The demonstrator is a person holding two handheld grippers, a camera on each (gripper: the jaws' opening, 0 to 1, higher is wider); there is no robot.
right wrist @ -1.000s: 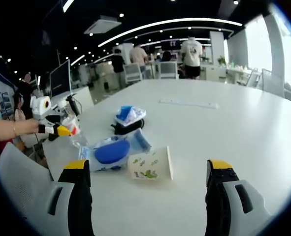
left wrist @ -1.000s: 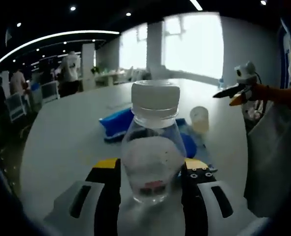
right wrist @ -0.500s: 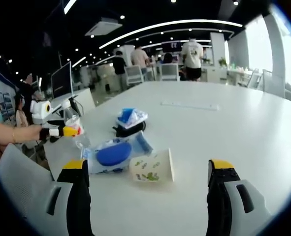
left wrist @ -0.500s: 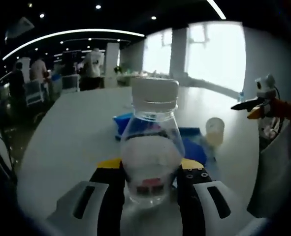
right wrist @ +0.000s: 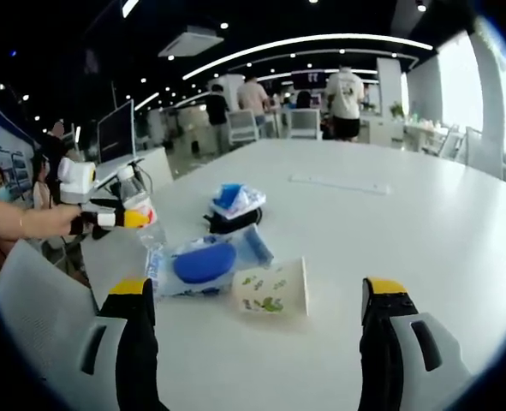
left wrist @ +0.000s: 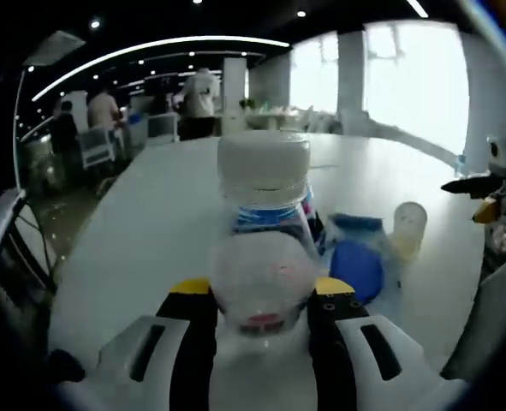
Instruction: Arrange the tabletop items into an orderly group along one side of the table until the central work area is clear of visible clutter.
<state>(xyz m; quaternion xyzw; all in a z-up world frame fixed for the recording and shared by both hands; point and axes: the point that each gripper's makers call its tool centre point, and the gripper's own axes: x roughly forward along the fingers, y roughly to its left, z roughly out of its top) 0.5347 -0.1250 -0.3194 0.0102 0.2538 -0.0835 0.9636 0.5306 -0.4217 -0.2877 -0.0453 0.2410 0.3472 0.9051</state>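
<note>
A clear plastic bottle [left wrist: 262, 248] with a white cap stands upright between the jaws of my left gripper [left wrist: 261, 298], which is shut on it. From the right gripper view, that left gripper [right wrist: 120, 218] holds the bottle [right wrist: 139, 204] over the table's left edge. My right gripper [right wrist: 257, 289] is open, its jaws wide apart above the table. A printed paper cup [right wrist: 271, 288] lies on its side between them, a little ahead. A blue wipes pack [right wrist: 203, 263] lies beside the cup, also seen as the blue pack [left wrist: 355, 267] near the cup [left wrist: 407, 228].
A blue-and-white packet [right wrist: 234, 198] rests on a dark item [right wrist: 229, 221] behind the pack. A thin white strip [right wrist: 338, 182] lies farther back on the white table [right wrist: 424, 223]. A white chair [right wrist: 38, 300] stands at the table's left edge. People stand in the background.
The left gripper has lifted the bottle slightly and carried it toward the table, and its view has swung left. The right gripper, cup and pack have stayed put.
</note>
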